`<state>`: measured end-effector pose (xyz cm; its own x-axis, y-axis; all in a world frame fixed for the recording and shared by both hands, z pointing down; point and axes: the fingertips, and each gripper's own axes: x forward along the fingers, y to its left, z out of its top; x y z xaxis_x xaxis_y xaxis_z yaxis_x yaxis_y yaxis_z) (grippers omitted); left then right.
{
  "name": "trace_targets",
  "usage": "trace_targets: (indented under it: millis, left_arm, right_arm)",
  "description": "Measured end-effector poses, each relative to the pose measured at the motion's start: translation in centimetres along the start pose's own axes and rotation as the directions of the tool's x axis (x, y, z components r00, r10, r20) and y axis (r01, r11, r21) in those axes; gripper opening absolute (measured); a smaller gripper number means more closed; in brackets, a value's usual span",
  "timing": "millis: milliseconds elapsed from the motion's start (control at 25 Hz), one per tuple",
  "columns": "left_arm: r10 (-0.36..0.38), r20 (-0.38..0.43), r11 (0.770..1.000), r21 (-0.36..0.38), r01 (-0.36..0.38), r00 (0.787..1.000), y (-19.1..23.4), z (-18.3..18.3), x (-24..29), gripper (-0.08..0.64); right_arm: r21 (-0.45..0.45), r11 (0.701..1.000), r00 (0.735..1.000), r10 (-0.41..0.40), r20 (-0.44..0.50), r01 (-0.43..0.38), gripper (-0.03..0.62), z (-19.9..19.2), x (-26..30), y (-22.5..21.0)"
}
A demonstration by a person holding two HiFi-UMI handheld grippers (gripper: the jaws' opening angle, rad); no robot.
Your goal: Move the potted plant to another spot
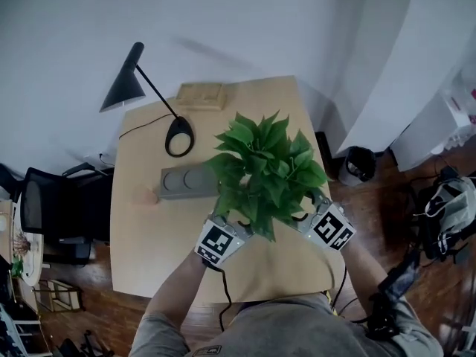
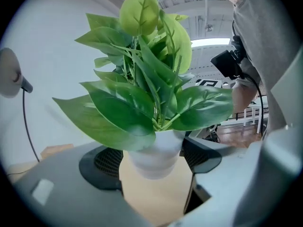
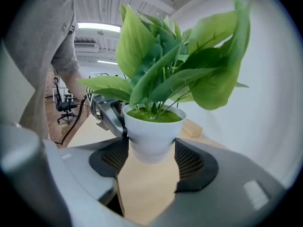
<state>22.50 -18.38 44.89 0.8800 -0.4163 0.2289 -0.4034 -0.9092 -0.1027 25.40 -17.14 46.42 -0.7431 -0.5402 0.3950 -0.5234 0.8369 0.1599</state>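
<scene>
- Black ribbed pads of the left gripper (image 2: 154,167) press on either side of a white pot (image 2: 156,156); the jaws are clamped on it, with pale wooden tabletop showing below.
- Black pads of the right gripper (image 3: 151,167) likewise touch both flanks of the same pot, gripping it from the opposite side.
- In the head view the left gripper (image 1: 232,225) and right gripper (image 1: 312,205) sit at the two lower edges of the potted plant (image 1: 264,169), whose broad green leaves hide the pot from above.
- The plant is over the near right part of the table (image 1: 149,251), close to the person; whether the pot rests on the wood or is raised cannot be told.
- Just to its left lies a grey block (image 1: 182,182) with two round recesses.
- Behind that stands a black desk lamp (image 1: 141,80), and at the far edge a light wooden tray (image 1: 199,95).
</scene>
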Motion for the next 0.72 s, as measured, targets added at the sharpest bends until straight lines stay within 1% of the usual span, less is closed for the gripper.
trace_targets:
  millis: [200,400,560,720]
  left_arm:
    - [0.026,0.034,1.000,-0.007,-0.026,0.999,0.2,3.8,-4.0,0.394]
    - [0.066,0.092,0.998,0.011,-0.067,0.994,0.8,6.9,-8.3,0.393]
    - [0.083,0.114,0.996,0.007,-0.085,0.990,1.2,7.4,-11.4,0.391]
    - [0.094,0.116,0.995,0.008,-0.096,0.989,0.3,7.1,-14.4,0.391]
  right_arm:
    - [-0.008,1.000,0.997,0.028,0.076,-0.027,0.310,5.0,-0.5,1.6]
    - [-0.067,0.997,0.990,0.036,0.133,-0.027,0.308,9.9,-0.4,3.5]
    - [-0.092,0.995,0.989,0.042,0.143,-0.029,0.307,12.2,0.6,5.5]
    - [-0.094,0.995,0.988,0.047,0.145,-0.034,0.305,13.0,1.1,8.3]
